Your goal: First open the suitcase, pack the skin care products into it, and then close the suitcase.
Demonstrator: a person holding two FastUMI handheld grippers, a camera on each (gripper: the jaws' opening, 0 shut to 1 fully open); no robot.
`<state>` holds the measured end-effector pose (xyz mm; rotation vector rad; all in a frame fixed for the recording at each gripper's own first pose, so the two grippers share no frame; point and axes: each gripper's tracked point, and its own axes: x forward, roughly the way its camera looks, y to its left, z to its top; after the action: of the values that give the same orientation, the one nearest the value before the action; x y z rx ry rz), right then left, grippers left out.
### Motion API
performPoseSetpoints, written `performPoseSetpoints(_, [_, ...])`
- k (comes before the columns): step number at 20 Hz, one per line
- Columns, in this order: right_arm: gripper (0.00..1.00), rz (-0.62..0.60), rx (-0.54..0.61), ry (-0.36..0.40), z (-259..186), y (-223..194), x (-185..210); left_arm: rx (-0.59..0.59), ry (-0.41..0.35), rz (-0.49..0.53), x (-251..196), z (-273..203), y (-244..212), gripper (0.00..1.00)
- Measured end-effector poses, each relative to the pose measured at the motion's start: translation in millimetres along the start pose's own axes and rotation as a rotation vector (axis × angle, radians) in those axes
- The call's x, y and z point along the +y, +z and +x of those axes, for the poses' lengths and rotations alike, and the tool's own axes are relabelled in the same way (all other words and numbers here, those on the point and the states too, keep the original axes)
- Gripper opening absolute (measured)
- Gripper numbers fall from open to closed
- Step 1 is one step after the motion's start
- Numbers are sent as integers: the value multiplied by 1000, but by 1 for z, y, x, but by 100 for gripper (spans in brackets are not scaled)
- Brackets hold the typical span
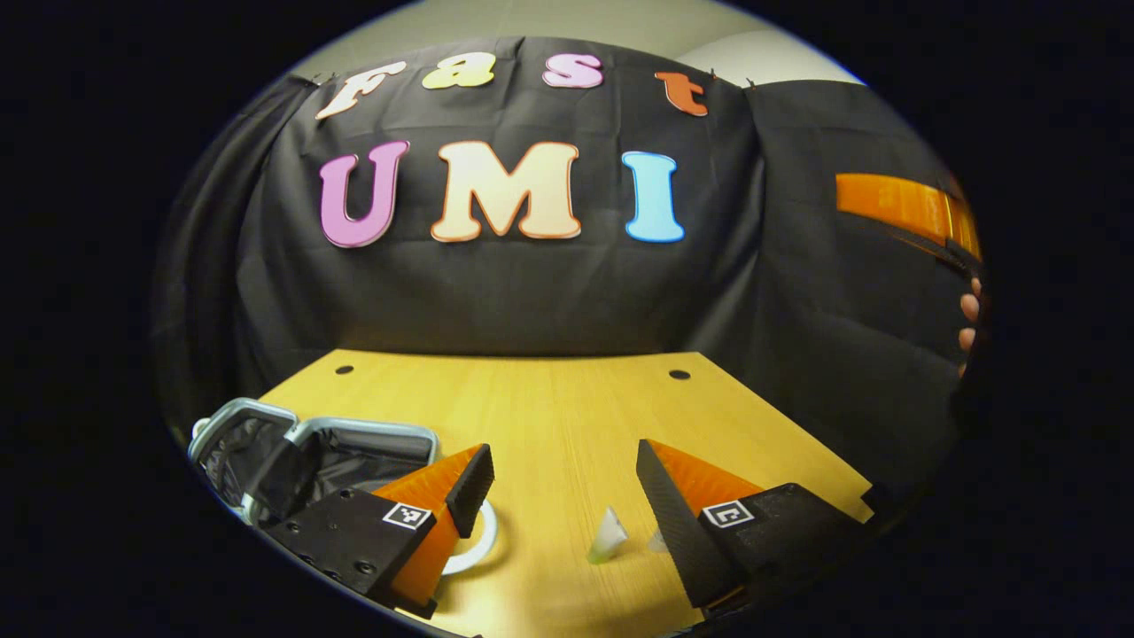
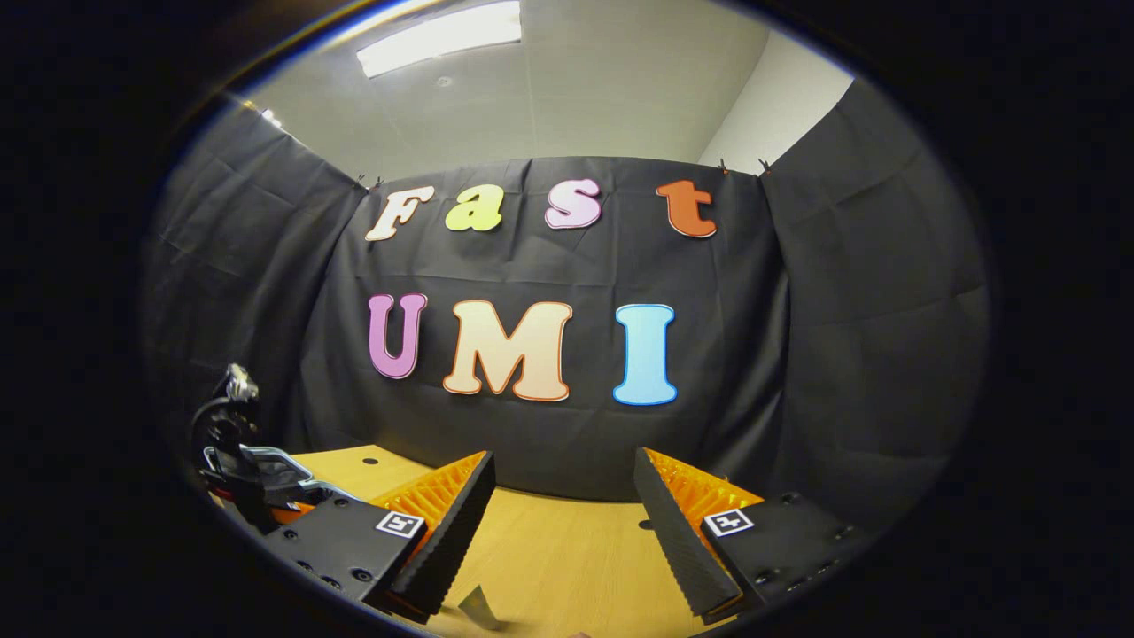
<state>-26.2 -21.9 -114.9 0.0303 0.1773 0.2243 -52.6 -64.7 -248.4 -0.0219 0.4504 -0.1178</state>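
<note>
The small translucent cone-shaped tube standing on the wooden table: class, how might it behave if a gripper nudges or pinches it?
The small translucent cone-shaped tube looks light, being small and thin-walled, so a nudge would probably slide it. It stands tilted, tapering upward, so it may well tip. Sitting between the open left gripper fingers, its sloped sides might slip under a pinch.

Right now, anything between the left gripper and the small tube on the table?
Nothing visible. In the left gripper view the small tube lies on bare wooden table, just ahead between the open jaws of the left gripper. The open suitcase sits off to that view's left, with a white ring beside it.
</note>
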Motion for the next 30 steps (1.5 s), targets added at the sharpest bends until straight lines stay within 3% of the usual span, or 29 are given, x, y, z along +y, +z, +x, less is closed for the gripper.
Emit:
performPoseSetpoints(4, [98,-9,34,0,-3,-14,-2,81,-24,-12,-9,8,-37,94])
performPoseSetpoints(7, [98,-30,50,8,-6,-21,-1,141,-38,-43,-16,15,-64,85])
performPoseSetpoints(13, [98,-46,92,35,-16,-42,6,235,-42,-45,-25,33,-108,49])
performPoseSetpoints(14, [98,-43,103,41,-17,-47,8,251,-38,-36,-25,35,-114,34])
performPoseSetpoints(15, [98,-39,113,47,-18,-52,10,269,-42,-28,-26,35,-120,32])
performPoseSetpoints(16, [98,-38,123,53,-20,-57,13,267,-42,-16,-25,36,-119,18])
performPoseSetpoints(18, [98,-39,141,68,-23,-69,19,280,-63,-12,-25,42,-116,12])
performPoseSetpoints(20, [98,-41,157,84,-22,-79,26,282,-70,-20,-24,41,-107,7])
performPoseSetpoints(30, [99,32,349,184,-17,-188,81,120,9,-42,23,-11,5,7])
